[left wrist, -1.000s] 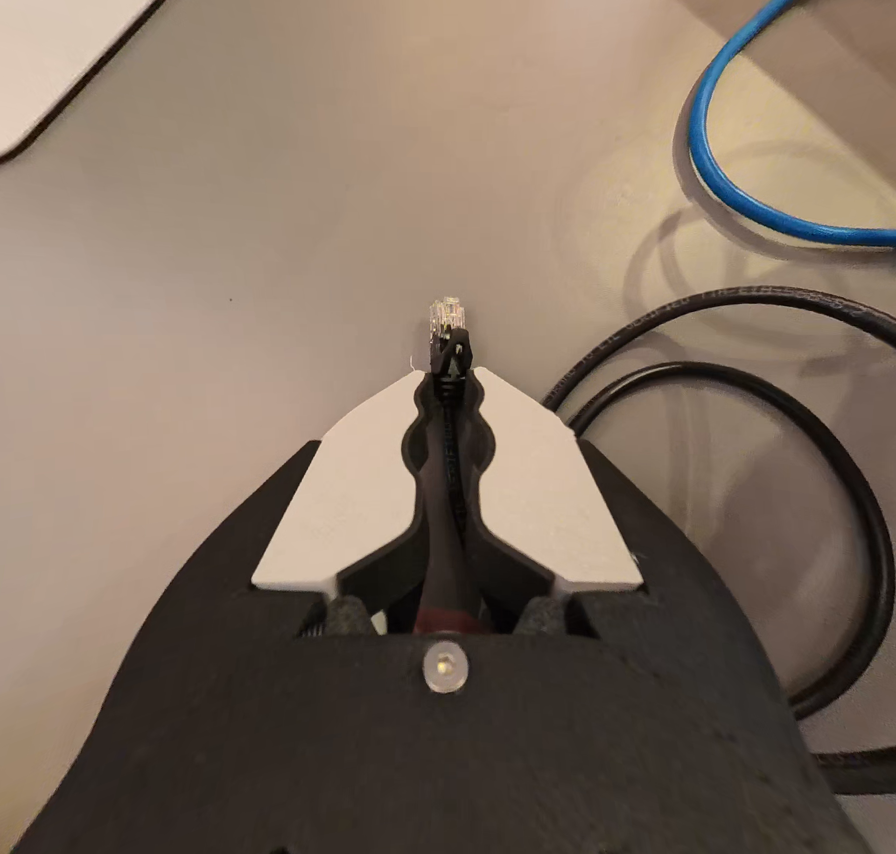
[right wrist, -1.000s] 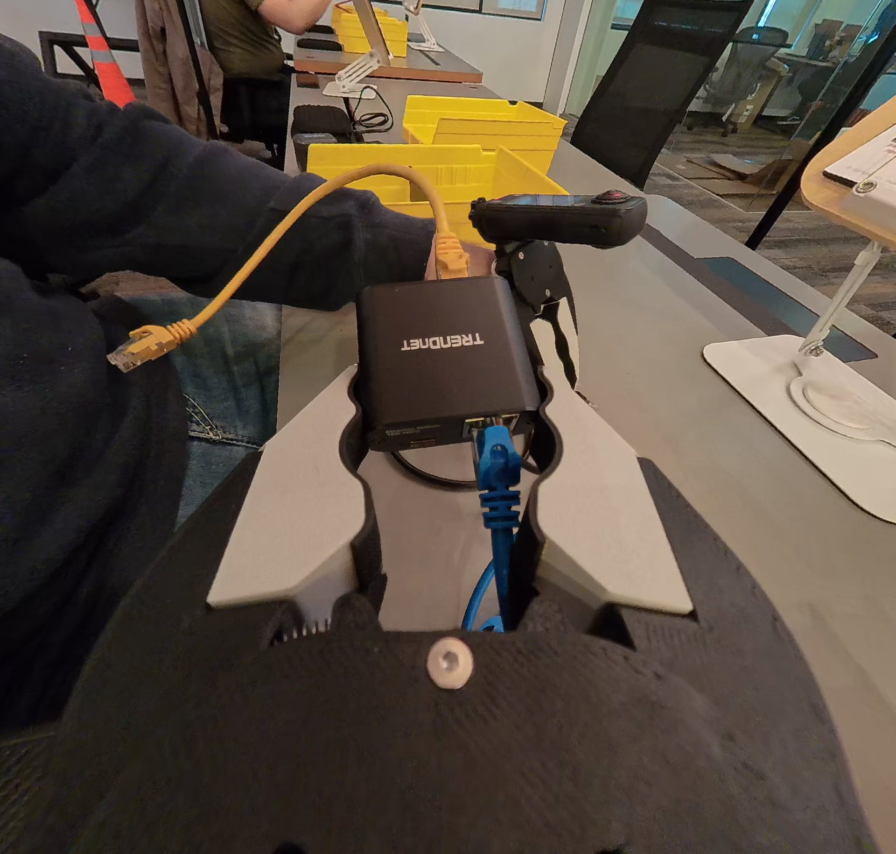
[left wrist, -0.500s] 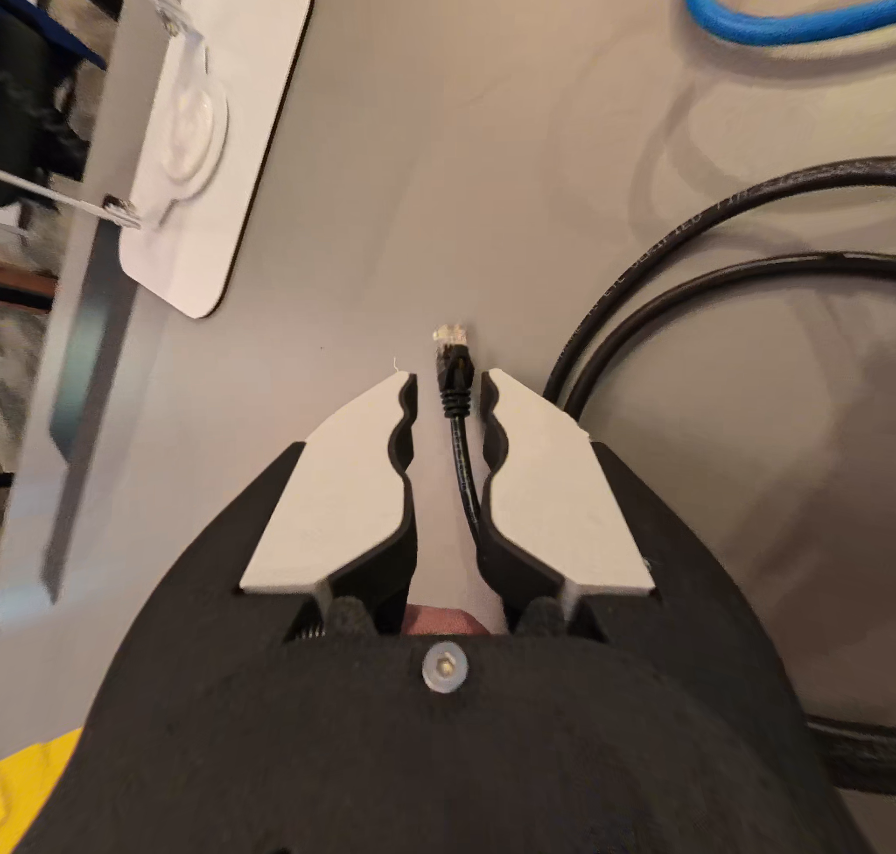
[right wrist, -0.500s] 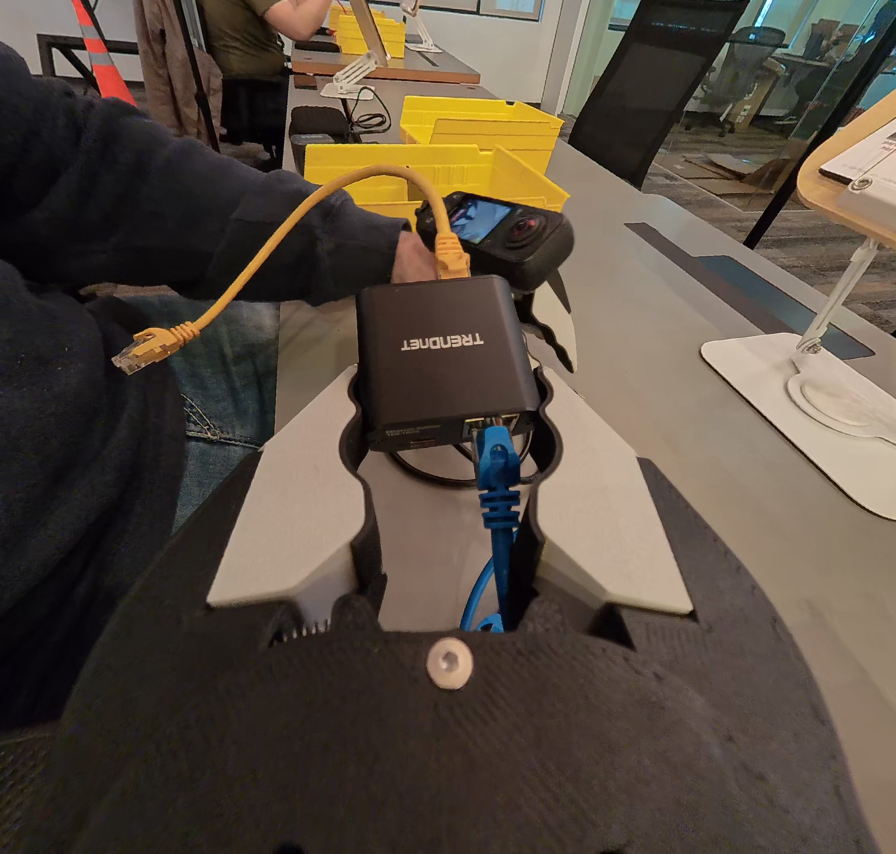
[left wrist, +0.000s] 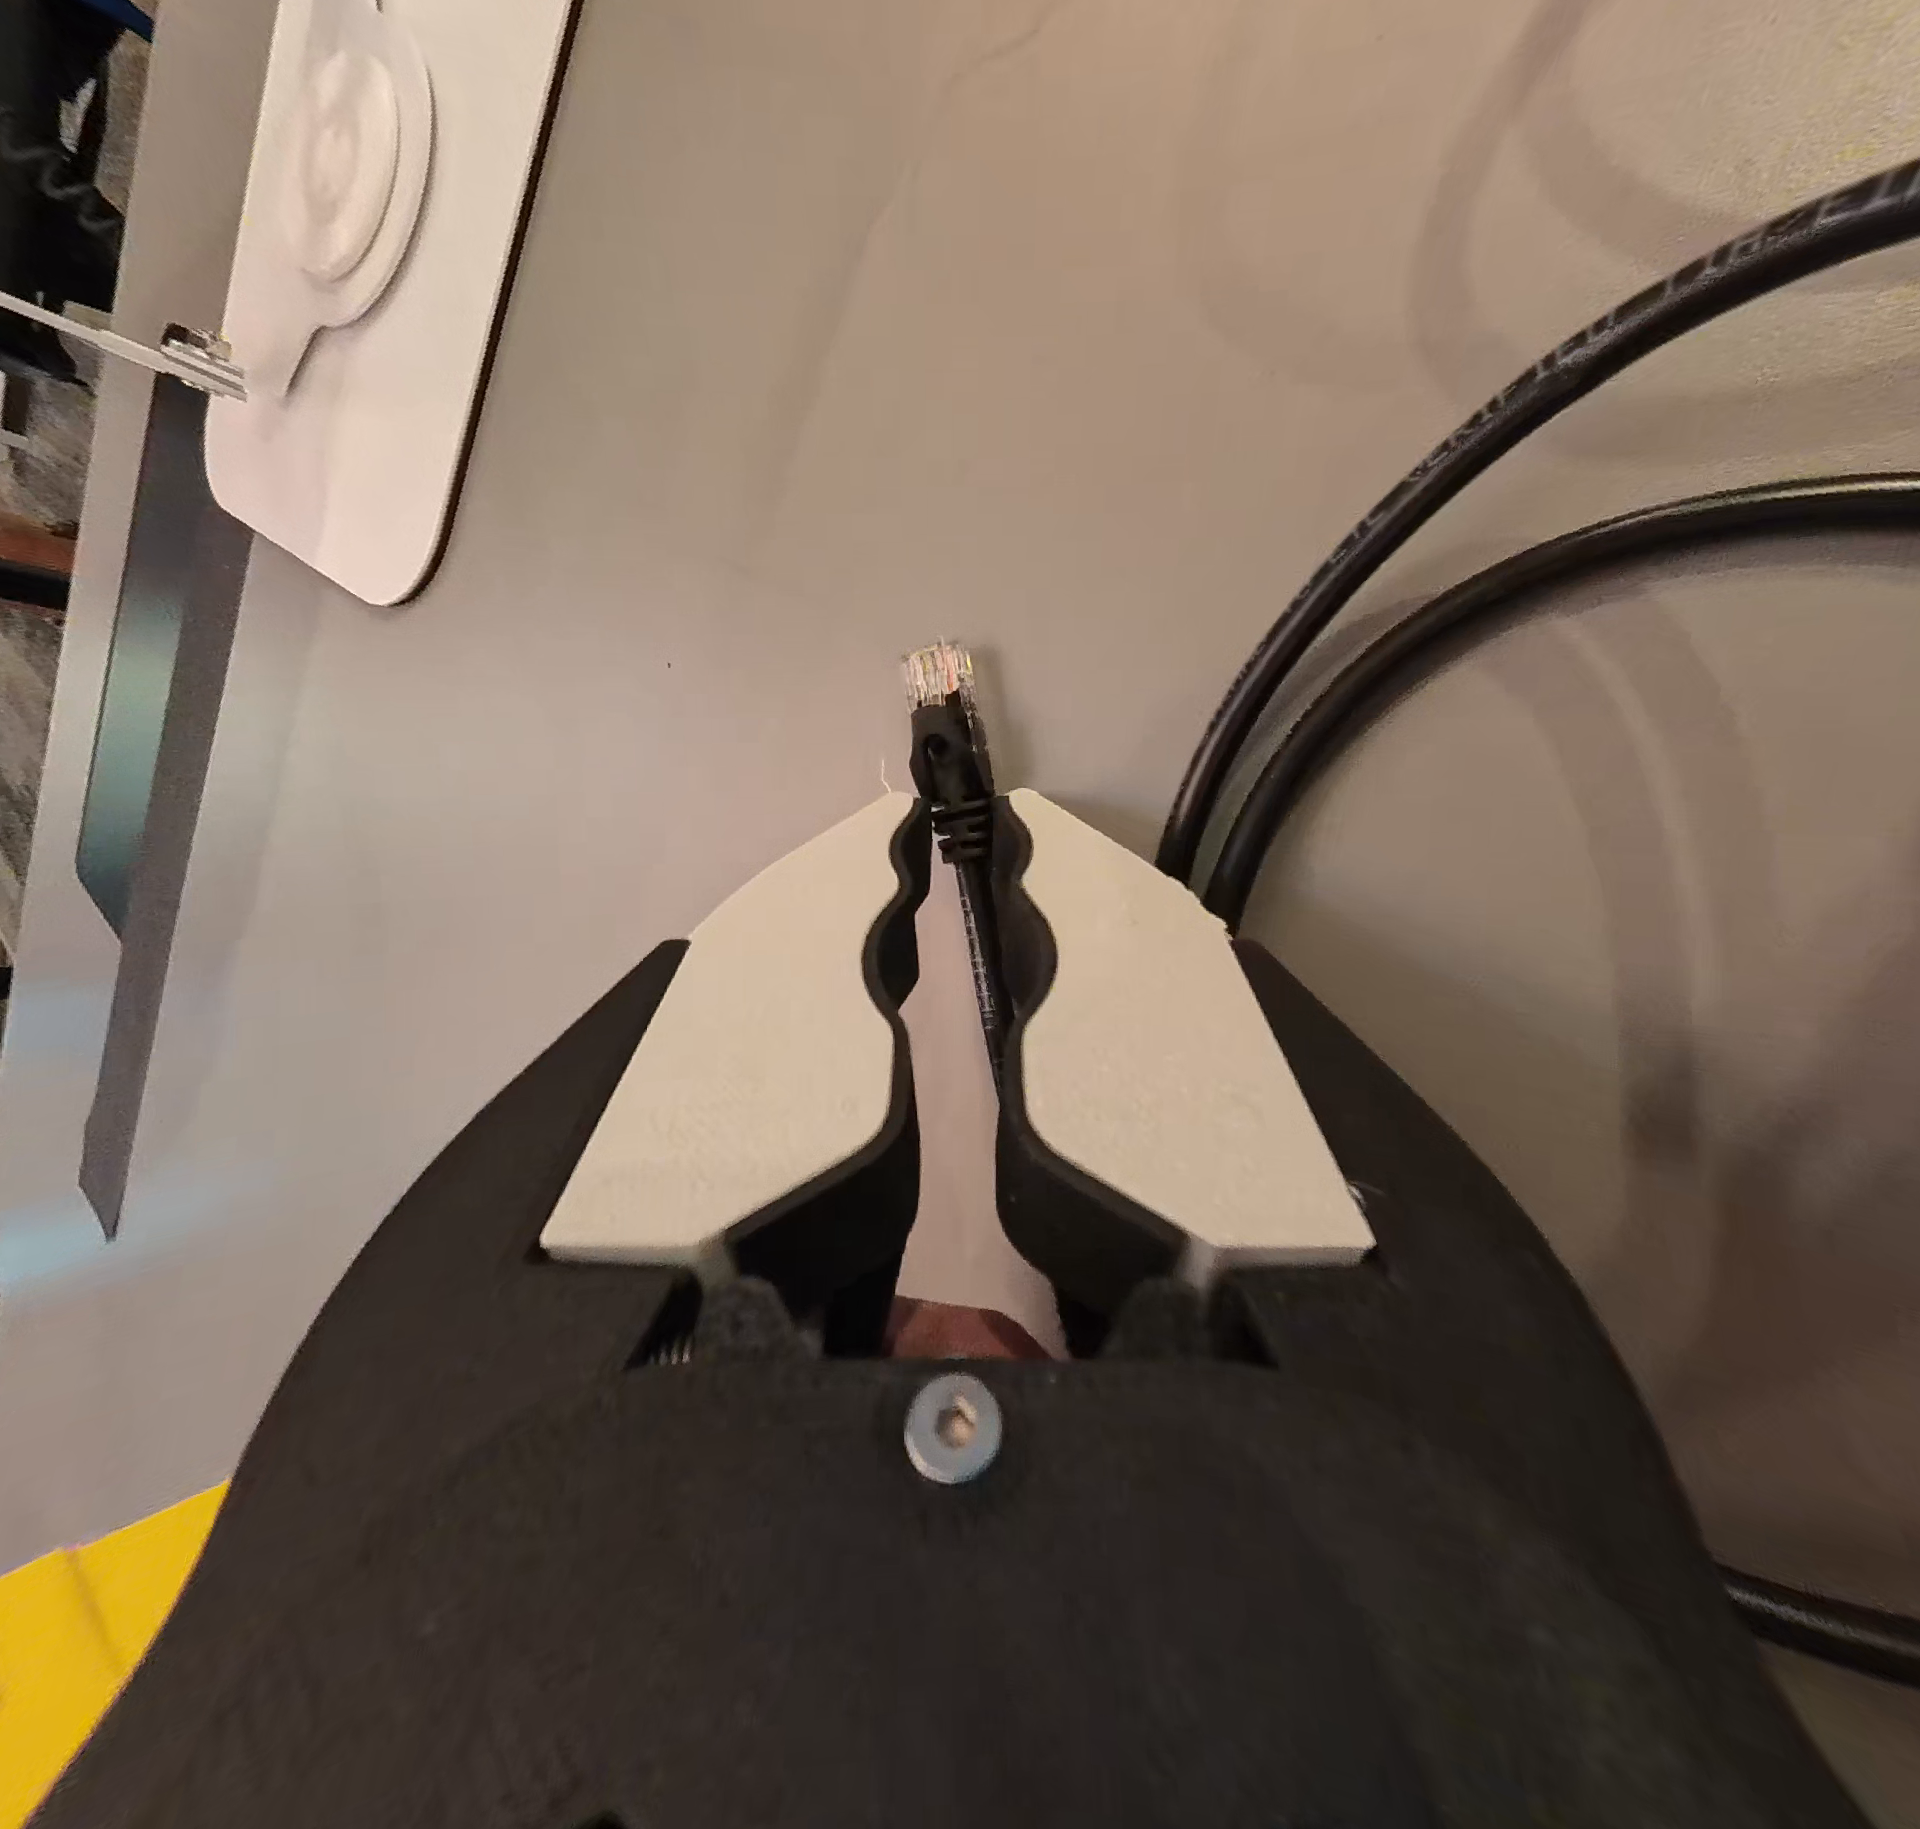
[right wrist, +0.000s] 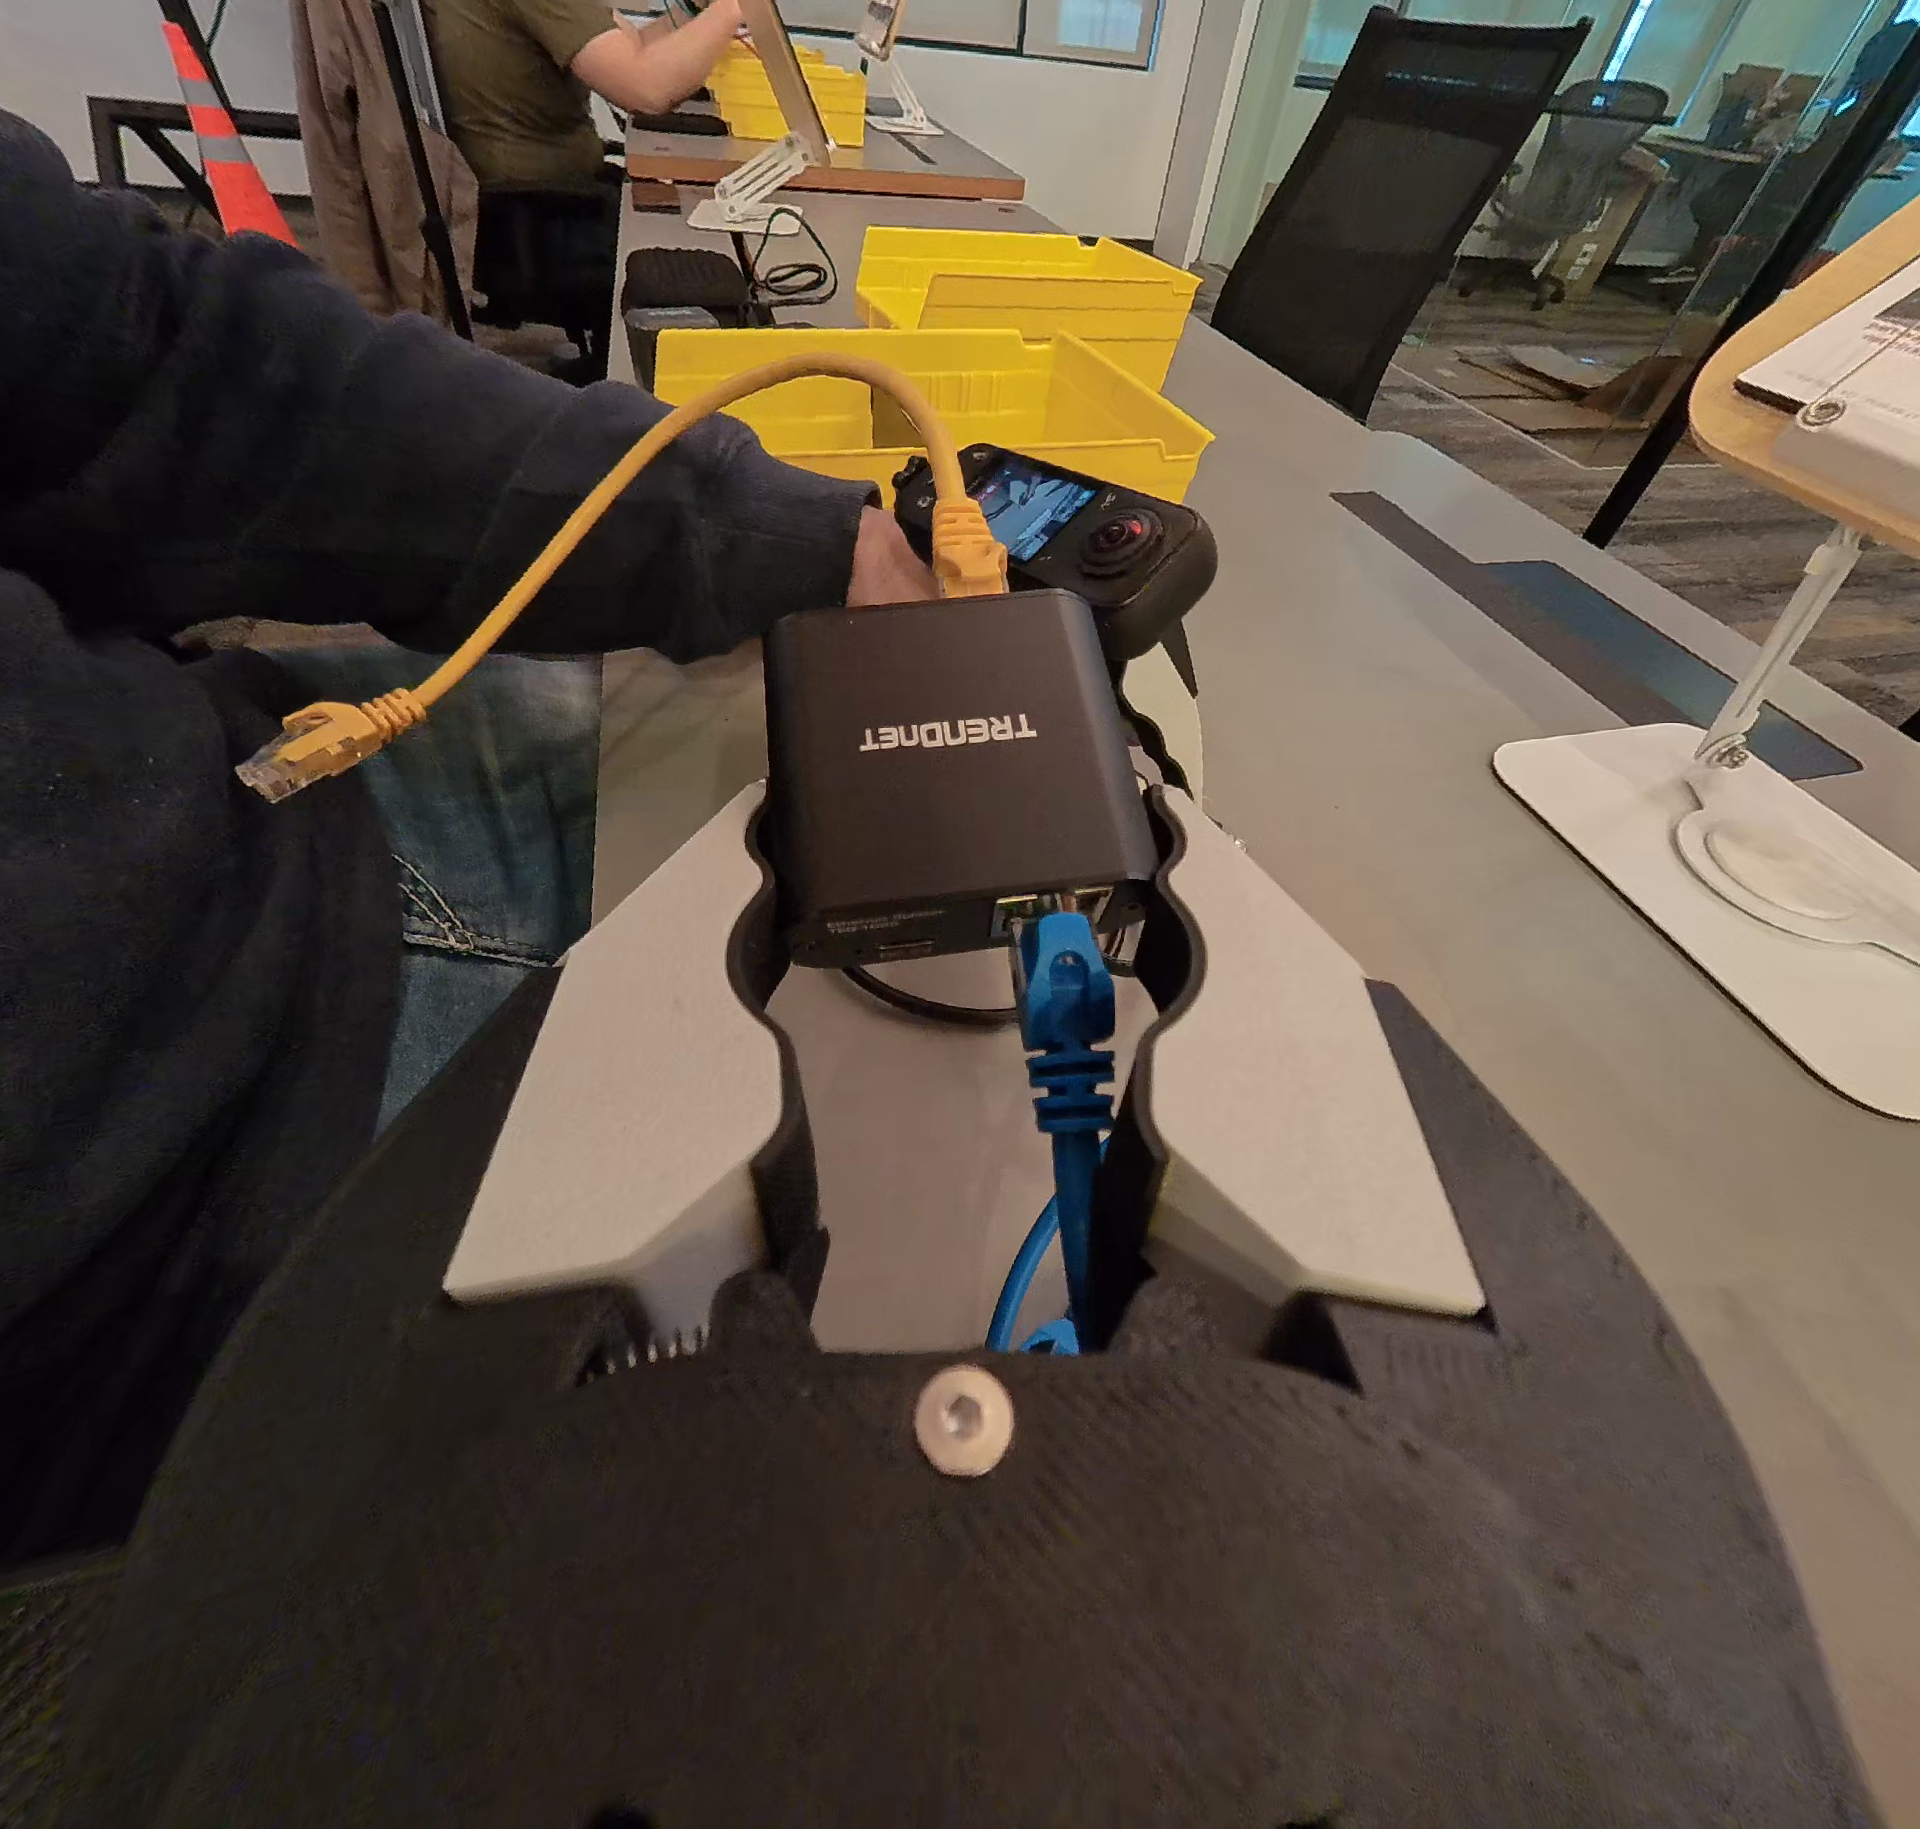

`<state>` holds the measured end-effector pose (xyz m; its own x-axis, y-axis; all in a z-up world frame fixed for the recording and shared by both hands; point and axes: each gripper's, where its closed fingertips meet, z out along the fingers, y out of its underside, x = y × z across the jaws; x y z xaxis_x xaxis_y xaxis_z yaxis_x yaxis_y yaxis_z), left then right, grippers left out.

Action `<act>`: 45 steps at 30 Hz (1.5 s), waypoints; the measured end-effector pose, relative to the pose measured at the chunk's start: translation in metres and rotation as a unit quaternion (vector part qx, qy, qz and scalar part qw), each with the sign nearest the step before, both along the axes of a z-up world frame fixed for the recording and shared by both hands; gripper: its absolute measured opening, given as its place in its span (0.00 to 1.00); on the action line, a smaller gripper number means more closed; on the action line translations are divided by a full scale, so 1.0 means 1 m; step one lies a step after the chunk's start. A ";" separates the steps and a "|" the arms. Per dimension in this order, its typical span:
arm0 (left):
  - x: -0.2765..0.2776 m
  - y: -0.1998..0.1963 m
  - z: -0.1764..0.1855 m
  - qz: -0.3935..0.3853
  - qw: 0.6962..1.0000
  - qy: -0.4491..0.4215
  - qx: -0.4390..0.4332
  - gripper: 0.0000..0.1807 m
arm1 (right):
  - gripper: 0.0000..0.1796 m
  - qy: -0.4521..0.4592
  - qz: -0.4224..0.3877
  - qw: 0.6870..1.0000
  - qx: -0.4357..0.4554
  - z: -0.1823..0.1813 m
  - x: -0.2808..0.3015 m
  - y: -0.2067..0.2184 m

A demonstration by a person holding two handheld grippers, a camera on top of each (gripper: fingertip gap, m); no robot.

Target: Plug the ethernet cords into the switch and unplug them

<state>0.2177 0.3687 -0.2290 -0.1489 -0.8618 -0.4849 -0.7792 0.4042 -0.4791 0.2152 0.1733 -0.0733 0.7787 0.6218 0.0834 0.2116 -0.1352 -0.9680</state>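
Note:
In the left wrist view my left gripper (left wrist: 964, 803) is shut on the boot of a black ethernet cord (left wrist: 982, 958), just above the grey table. Its clear plug (left wrist: 940, 680) sticks out past the fingertips. In the right wrist view my right gripper (right wrist: 964, 813) is shut on the black switch (right wrist: 940, 751). A blue cord (right wrist: 1065, 990) is plugged into the switch's near face. A yellow cord (right wrist: 961, 543) is plugged into its far side, and its free plug (right wrist: 301, 745) hangs at the left. The left gripper's camera (right wrist: 1070, 532) shows just behind the switch.
Loops of black cable (left wrist: 1538, 449) lie right of the left gripper. A white stand base (left wrist: 353, 252) lies at the left and shows in the right wrist view (right wrist: 1662, 844) too. Yellow bins (right wrist: 1039, 377), a black chair (right wrist: 1392, 210) and a seated person (right wrist: 520, 75) are beyond. My hands' fingertips stand some 25 cm from each other.
The left gripper held the black cord, opened half a second ago, and has shut on its boot again. It has also shifted over the table. The right gripper holds the switch still.

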 end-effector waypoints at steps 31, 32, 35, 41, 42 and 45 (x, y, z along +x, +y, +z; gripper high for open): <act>-0.015 -0.021 0.120 -0.002 0.984 -0.108 -0.140 0.00 | 0.36 -0.009 -0.020 1.000 -0.009 0.001 0.009 0.012; -0.017 -0.017 0.130 -0.002 0.986 -0.112 -0.127 0.00 | 0.36 -0.009 -0.023 1.000 -0.010 0.002 0.010 0.014; -0.021 -0.010 0.141 -0.012 0.989 -0.093 -0.118 0.00 | 0.36 -0.013 -0.030 0.999 -0.014 0.003 0.012 0.023; -0.027 -0.007 0.096 0.000 0.998 -0.022 -0.064 0.00 | 0.36 -0.020 -0.044 0.999 -0.021 -0.001 0.017 0.025; -0.023 -0.012 0.091 -0.006 0.998 -0.023 -0.061 0.00 | 0.36 -0.019 -0.045 0.999 -0.021 -0.002 0.017 0.023; -0.009 -0.021 0.084 -0.016 0.998 -0.031 -0.061 0.02 | 0.36 -0.016 -0.046 0.998 -0.026 -0.006 0.017 0.020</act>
